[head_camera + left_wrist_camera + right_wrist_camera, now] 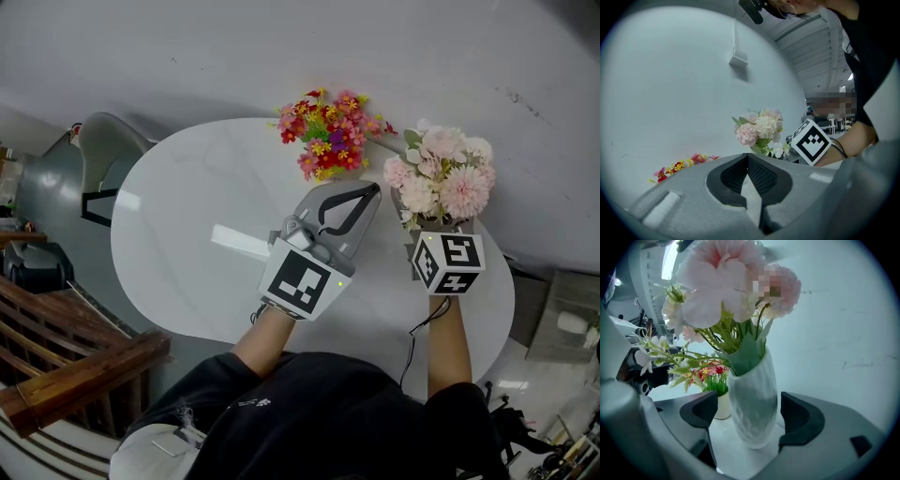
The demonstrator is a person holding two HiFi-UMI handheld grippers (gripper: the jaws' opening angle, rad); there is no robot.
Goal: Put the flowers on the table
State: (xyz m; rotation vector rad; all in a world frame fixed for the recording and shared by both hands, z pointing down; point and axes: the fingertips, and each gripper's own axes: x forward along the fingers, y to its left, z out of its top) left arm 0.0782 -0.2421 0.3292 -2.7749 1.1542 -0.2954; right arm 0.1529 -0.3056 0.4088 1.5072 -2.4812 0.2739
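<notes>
A bunch of pink and cream flowers (pixel 439 173) stands in a frosted white vase (pixel 752 404) on the white oval table (pixel 197 225), near its far right edge. My right gripper (pixel 749 417) is open around the vase, with a gap at the left pad and the right pad close to the glass. In the head view the right gripper (pixel 441 230) is mostly hidden under the blooms. A second bunch of red and yellow flowers (pixel 326 133) in a small white pot (pixel 723 406) stands at the table's far edge. My left gripper (pixel 368 193) is shut and empty, between the two bunches.
A grey wall runs close behind the table. A grey chair (pixel 105 155) stands at the table's left end, and wooden rails (pixel 70 361) lie at lower left. A wall box (pixel 738 58) hangs above the flowers.
</notes>
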